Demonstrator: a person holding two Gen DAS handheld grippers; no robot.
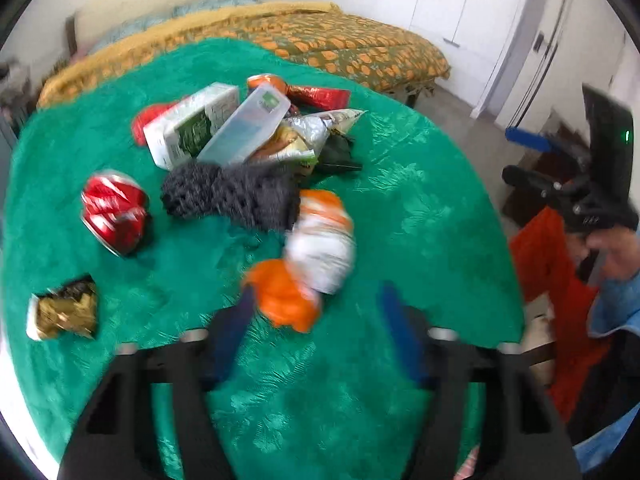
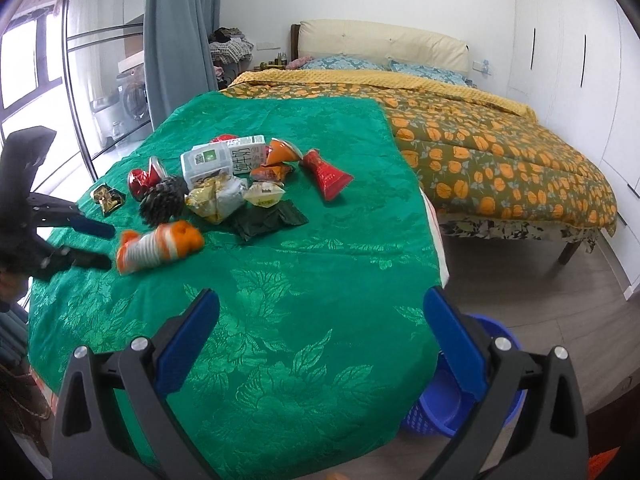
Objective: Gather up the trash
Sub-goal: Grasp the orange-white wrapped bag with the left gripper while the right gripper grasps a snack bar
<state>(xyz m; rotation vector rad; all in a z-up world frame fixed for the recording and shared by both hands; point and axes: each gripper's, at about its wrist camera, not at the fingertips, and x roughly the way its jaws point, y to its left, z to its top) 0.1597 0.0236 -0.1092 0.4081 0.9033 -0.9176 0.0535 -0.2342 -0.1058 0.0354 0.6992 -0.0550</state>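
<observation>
My left gripper hangs low over the green tablecloth with its blue fingers spread apart, and the orange-and-white wrapper lies just ahead at twelve o'clock, its orange end close by my left finger; the blur there keeps me from telling whether they touch. Past the wrapper, still toward twelve, a dark knitted piece rests against the main heap: a white and green carton, a clear plastic box tilted on it, and crumpled foil packets. A crushed red can sits at ten o'clock and a gold wrapper at nine, both apart from the heap. My right gripper hovers over the near edge of the cloth, fingers wide apart with nothing between them. From there the heap lies at eleven o'clock, with a red cone-shaped wrapper near twelve, and a blue basket stands on the floor below the table edge at four o'clock, partly behind my right finger. A bed with an orange-flowered quilt fills the far side at one o'clock.
</observation>
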